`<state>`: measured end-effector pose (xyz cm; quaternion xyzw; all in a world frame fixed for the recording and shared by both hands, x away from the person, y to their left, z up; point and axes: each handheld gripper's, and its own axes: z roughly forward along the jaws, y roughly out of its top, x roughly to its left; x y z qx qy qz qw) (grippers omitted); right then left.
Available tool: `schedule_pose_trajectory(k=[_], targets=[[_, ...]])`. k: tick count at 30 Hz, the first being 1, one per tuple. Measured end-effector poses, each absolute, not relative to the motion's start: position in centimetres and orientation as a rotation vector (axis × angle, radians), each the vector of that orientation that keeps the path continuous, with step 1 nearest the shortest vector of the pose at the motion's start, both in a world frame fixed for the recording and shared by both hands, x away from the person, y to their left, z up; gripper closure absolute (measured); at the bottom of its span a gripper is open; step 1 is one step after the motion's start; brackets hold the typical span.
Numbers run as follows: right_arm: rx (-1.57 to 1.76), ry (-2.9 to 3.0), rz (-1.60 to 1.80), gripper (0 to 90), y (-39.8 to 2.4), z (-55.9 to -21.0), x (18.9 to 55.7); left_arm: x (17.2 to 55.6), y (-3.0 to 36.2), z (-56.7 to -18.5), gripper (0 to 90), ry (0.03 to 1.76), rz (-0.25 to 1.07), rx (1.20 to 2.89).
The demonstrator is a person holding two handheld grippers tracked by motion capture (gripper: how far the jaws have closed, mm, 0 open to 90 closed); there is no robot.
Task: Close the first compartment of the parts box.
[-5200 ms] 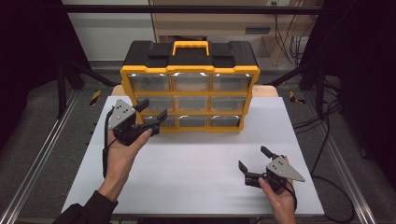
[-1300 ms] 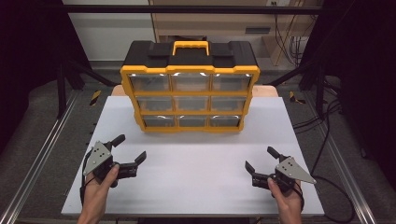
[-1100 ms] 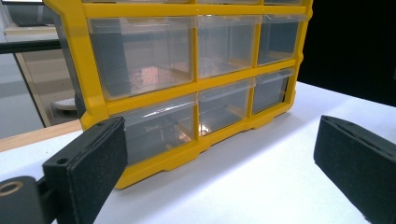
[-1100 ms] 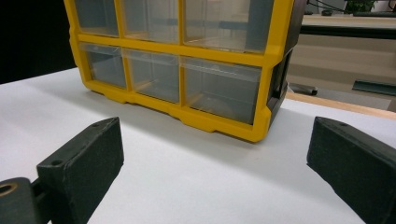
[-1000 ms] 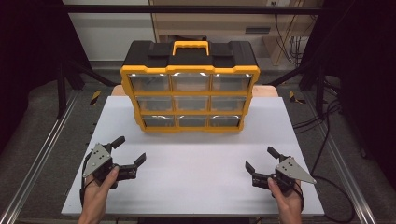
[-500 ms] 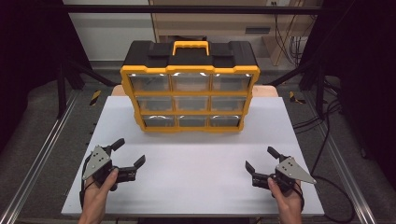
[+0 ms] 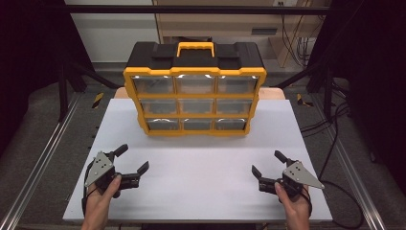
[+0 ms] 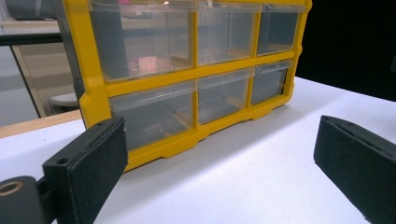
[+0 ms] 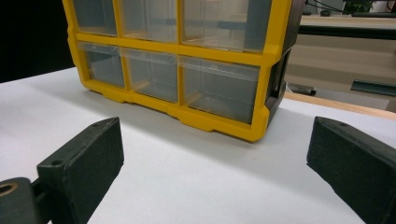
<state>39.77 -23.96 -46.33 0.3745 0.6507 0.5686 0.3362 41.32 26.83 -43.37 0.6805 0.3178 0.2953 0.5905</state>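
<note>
Across the middle of the high view lies a white table (image 7: 201, 163), its surface matte and bare around the grippers. At upper centre of that frame, on the far part of the table, stands a yellow-and-black drawer cabinet (image 7: 194, 88) with 9 clear drawers in 3 rows of 3 and a yellow handle (image 7: 195, 48) on its black top. At lower left, the left gripper (image 7: 130, 159) is held in a hand (image 7: 98, 206) low over the table's near edge, jaws apart, nothing between them. At lower right, the right gripper (image 7: 269, 163) is held the same way, jaws apart and empty. Both are well apart from the cabinet. Metal rails (image 7: 40, 160) flank the table over grey flooring; black cables (image 7: 330, 124) run at the right, and dark frame posts stand at both sides.
</note>
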Motion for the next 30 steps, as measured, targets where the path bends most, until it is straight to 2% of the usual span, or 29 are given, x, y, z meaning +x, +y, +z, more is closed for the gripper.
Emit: schedule_pose_trajectory(k=[30], targets=[[0.967, 1.692, 1.47, 4.3, -23.9, -46.9, 40.0, 41.1, 27.1, -44.9, 2.7, 0.752, 0.709, 1.551]])
